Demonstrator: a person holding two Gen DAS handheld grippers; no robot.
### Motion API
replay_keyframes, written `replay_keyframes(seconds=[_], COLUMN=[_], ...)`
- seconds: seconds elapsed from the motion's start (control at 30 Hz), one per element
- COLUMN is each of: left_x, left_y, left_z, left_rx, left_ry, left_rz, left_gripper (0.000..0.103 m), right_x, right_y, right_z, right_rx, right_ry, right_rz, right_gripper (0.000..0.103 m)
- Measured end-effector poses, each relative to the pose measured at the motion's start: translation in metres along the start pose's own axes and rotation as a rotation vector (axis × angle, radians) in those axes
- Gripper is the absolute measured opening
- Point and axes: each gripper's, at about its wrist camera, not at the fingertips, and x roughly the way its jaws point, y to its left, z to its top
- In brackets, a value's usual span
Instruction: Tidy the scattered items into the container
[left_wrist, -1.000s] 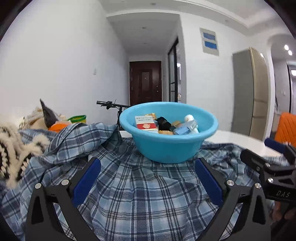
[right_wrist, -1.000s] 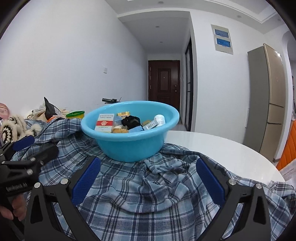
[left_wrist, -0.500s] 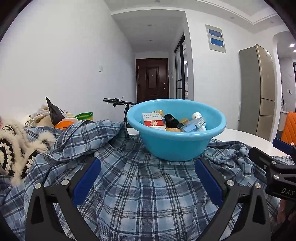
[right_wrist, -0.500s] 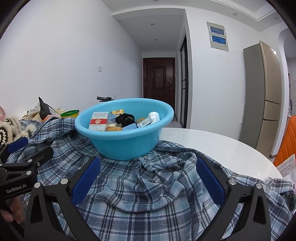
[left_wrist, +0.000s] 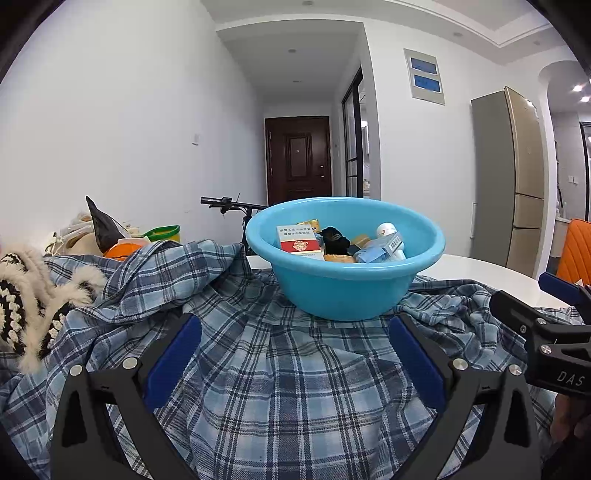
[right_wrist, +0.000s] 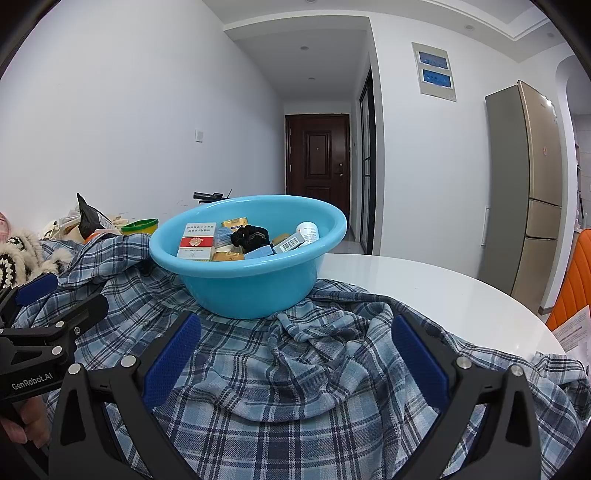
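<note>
In the left wrist view, the left claw (left_wrist: 293, 354) is gaping wide above the plaid shirt (left_wrist: 280, 387); the blue basin (left_wrist: 345, 284), holding boxes, is sitting on it. In the right wrist view, the right claw (right_wrist: 295, 354) is likewise gaping, empty, with the basin (right_wrist: 247, 284) ahead on the white desk (right_wrist: 424, 288).

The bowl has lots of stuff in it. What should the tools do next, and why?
Probably draw both tools back and stop: the left tool and right tool are open and empty, the small items already sit in the blue bowl, and only the plaid shirt lies beneath.
</note>
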Motion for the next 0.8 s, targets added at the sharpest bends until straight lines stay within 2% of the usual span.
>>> replay_keyframes(seconds=[0.8], left_x=[0.0002], left_y=[-0.0008], left_z=[0.0002], left_rx=[0.001], left_ry=[0.001], left_rz=[-0.006], left_gripper=[0.103], right_x=[0.0002], right_y=[0.0009], right_z=[0.0], right_rx=[0.001], right_ry=[0.002], right_rz=[-0.002], right_gripper=[0.103])
